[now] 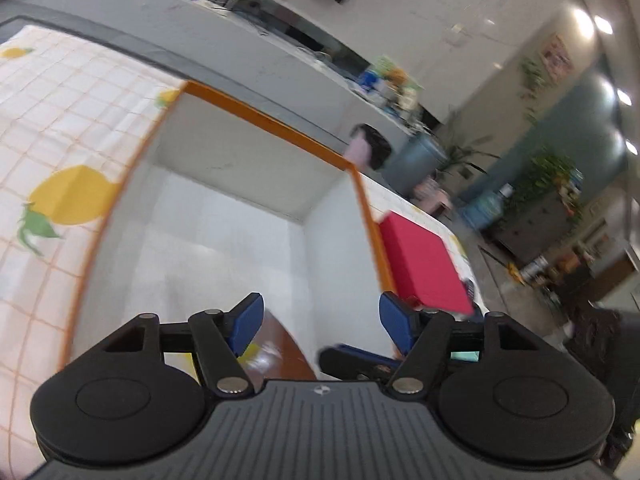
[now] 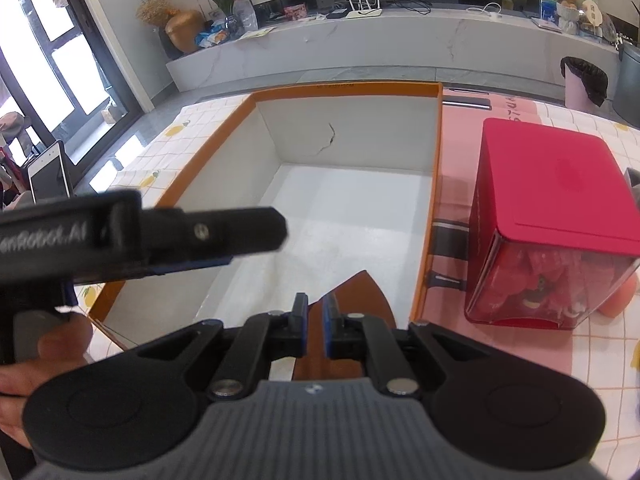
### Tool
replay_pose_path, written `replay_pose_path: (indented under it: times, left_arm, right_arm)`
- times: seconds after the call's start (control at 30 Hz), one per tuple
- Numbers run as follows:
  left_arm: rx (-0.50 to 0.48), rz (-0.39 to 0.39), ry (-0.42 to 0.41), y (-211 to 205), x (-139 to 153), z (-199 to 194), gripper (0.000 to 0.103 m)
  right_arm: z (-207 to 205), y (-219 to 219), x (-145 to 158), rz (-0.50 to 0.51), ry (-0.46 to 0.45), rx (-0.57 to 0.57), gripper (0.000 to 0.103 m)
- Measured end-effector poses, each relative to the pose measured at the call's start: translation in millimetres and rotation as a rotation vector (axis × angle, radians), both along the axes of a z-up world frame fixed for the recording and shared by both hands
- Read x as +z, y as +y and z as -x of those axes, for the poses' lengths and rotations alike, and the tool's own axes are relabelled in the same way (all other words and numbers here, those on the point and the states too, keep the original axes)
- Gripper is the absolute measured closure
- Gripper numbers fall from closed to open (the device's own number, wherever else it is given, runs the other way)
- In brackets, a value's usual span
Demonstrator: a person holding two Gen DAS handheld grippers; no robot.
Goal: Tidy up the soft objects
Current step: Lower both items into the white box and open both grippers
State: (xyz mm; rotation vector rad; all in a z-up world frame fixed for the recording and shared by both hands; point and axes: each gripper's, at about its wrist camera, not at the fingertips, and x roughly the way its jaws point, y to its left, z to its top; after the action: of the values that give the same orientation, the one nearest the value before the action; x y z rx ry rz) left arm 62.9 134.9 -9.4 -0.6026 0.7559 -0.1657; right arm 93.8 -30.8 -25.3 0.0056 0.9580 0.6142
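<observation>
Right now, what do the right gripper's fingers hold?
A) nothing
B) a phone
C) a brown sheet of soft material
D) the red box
C: the right gripper is shut on the brown sheet, which hangs over the near edge of the orange-rimmed box.

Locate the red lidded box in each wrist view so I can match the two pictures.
Left wrist view: the red lidded box sits right of centre, just outside the right wall of the orange-rimmed box.
Right wrist view: the red lidded box fills the right side, standing on the pink mat.
Shared landmark: the orange-rimmed box with its white inside.
</observation>
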Motion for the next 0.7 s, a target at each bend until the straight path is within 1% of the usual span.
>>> replay_pose_path:
  times: [0.1, 0.2, 0.23, 0.3, 0.33, 0.37, 0.43, 0.47, 0.5, 0.53, 0.63, 0.67, 0.7]
  left_arm:
    - [0.085, -0.037, -0.010, 7.2, -0.2, -1.4, 0.025]
    - [0.117, -0.062, -0.014, 9.4, 0.1, -3.1, 0.025]
    - [0.125, -0.084, -0.014, 8.1, 0.2, -2.4, 0.025]
    - [0.117, -0.137, -0.014, 3.4, 0.3, -0.7, 0.025]
    - [0.090, -0.164, -0.011, -0.3, 0.0, -2.4, 0.025]
    - [0.062, -0.180, -0.007, -3.2, 0.2, -1.1, 0.025]
    - [0.064, -0.190, 0.002, -6.6, -0.9, 2.3, 0.025]
    - [0.078, -0.200, 0.004, -7.2, -1.2, 3.0, 0.025]
    - [0.087, -0.216, 0.006, -7.7, -0.7, 3.7, 0.025]
    - [0.095, -0.234, 0.008, -8.3, -0.2, 4.4, 0.025]
    - [0.114, -0.275, 0.028, -9.7, 0.1, 6.2, 0.024]
    - [0.125, -0.297, 0.037, -11.6, -0.2, 6.2, 0.024]
    - [0.135, -0.322, 0.039, -13.9, 0.1, 7.5, 0.024]
  right_arm:
    - [-0.4, 0.0, 0.1, 0.000, 0.002, 0.005, 0.096]
    - [-0.8, -0.3, 0.1, -0.004, 0.005, 0.007, 0.096]
    - [-1.1, -0.8, 0.2, -0.007, 0.008, 0.009, 0.096]
    - [-1.2, -2.2, -0.1, -0.009, 0.011, 0.017, 0.096]
    - [-0.7, -2.6, 0.5, -0.010, 0.009, 0.021, 0.096]
    - [-0.2, -2.9, 1.3, -0.011, 0.008, 0.024, 0.096]
    - [1.0, -2.7, 2.4, -0.008, 0.003, 0.031, 0.095]
    - [1.7, -2.6, 2.8, -0.005, 0.001, 0.033, 0.092]
    - [2.6, -2.5, 3.1, -0.001, -0.002, 0.035, 0.080]
    - [3.9, -2.1, 3.9, 0.004, -0.009, 0.038, 0.072]
    - [10.4, 0.5, 9.1, 0.035, -0.056, 0.046, 0.071]
    - [12.4, 1.1, 11.5, 0.040, -0.069, 0.050, 0.070]
    - [14.2, 1.0, 14.4, 0.037, -0.081, 0.050, 0.065]
